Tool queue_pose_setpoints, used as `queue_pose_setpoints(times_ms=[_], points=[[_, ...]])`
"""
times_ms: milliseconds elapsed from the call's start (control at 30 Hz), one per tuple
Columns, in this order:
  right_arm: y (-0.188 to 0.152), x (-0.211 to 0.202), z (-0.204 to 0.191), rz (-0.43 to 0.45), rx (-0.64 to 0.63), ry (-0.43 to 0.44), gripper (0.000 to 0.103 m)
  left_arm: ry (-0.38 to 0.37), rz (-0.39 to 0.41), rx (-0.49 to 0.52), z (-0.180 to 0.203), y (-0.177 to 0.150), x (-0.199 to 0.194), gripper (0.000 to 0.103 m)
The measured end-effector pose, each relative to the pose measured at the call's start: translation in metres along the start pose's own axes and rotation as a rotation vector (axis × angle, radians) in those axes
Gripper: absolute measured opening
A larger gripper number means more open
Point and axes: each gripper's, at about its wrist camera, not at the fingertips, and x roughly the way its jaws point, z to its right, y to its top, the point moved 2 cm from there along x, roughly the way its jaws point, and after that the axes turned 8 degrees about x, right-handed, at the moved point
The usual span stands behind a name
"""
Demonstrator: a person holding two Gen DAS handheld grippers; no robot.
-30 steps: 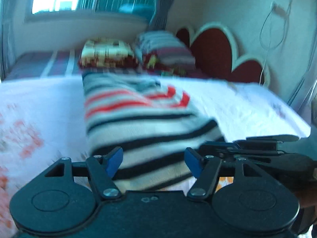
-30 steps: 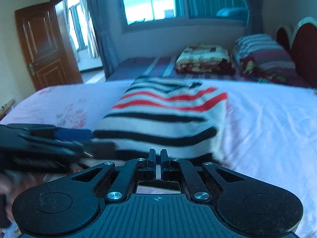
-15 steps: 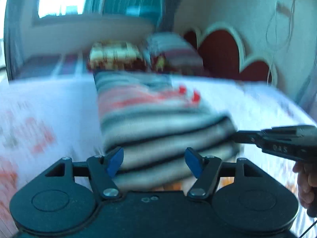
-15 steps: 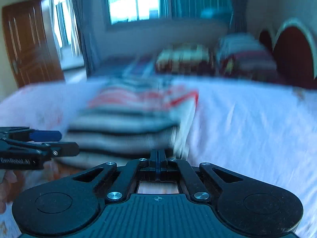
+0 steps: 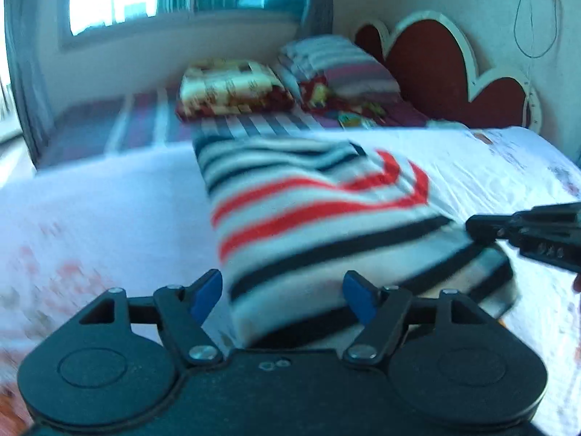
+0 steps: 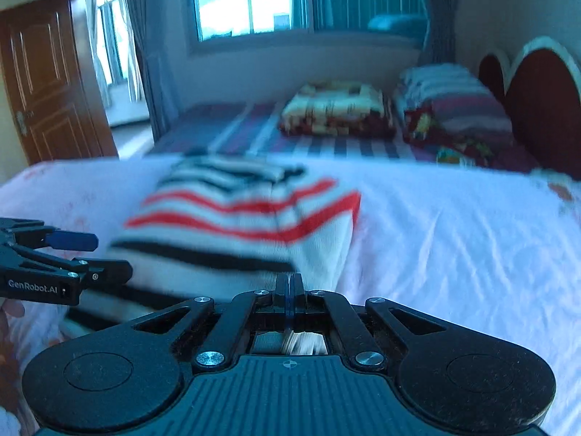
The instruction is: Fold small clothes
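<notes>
A folded knitted sweater with black, white and red stripes lies on the white bed sheet; it also shows in the right wrist view. My left gripper straddles its near end with the jaws opening. The blue pads stand apart from the cloth's left edge and do not press it. Seen from the right wrist, the left gripper sits at the sweater's left side. My right gripper is shut at the near right corner. Its tip meets the sweater's right edge.
A folded patterned blanket and striped pillows lie at the far end of the bed, before a red heart-shaped headboard. A wooden door stands at the left. A person's hand shows at each picture's edge.
The right gripper has drawn away to the right, from beside the left gripper out to the sweater's right edge. The left gripper's jaws stand a little wider. The sweater stays folded.
</notes>
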Motion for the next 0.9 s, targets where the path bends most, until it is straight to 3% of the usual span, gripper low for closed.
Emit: queue_pose_setpoints(times_ms=[167, 267, 467, 533, 567, 600, 633, 667, 767, 867, 900], points=[[0.013, 0.023, 0.004, 0.004, 0.025, 0.003, 0.000, -0.007, -0.005, -0.016, -0.005, 0.009, 0.019, 0.074], [0.008, 0.046, 0.003, -0.082, -0.018, -0.003, 0.000, -0.013, -0.013, -0.020, -0.006, 0.010, 0.026, 0.074], [0.011, 0.045, 0.004, -0.096, -0.045, 0.011, 0.000, -0.038, -0.006, -0.051, -0.013, 0.009, 0.024, 0.075], [0.019, 0.033, 0.014, -0.060, 0.022, 0.031, 0.000, -0.061, 0.062, -0.089, -0.022, 0.011, 0.010, 0.074], [0.023, 0.027, 0.024, -0.042, 0.080, 0.049, 0.013, -0.080, 0.083, -0.116, -0.029, 0.012, 0.006, 0.074], [0.026, 0.023, 0.037, -0.037, 0.155, 0.064, 0.062, -0.103, 0.082, -0.158, -0.038, 0.011, 0.006, 0.074], [0.029, 0.020, 0.051, -0.035, 0.236, 0.088, 0.080, -0.124, 0.073, -0.195, -0.046, 0.011, 0.008, 0.075], [0.029, 0.017, 0.065, -0.024, 0.307, 0.123, 0.085, -0.136, 0.060, -0.217, -0.053, 0.009, 0.011, 0.075], [0.029, 0.020, 0.099, -0.088, 0.484, 0.201, 0.085, -0.161, -0.016, -0.286, -0.067, 0.002, 0.024, 0.075], [0.019, 0.027, 0.113, -0.153, 0.573, 0.287, 0.083, -0.239, -0.033, -0.379, -0.078, -0.007, 0.033, 0.075], [0.015, 0.030, 0.114, -0.173, 0.584, 0.290, 0.083, -0.254, -0.036, -0.389, -0.080, -0.010, 0.036, 0.070]])
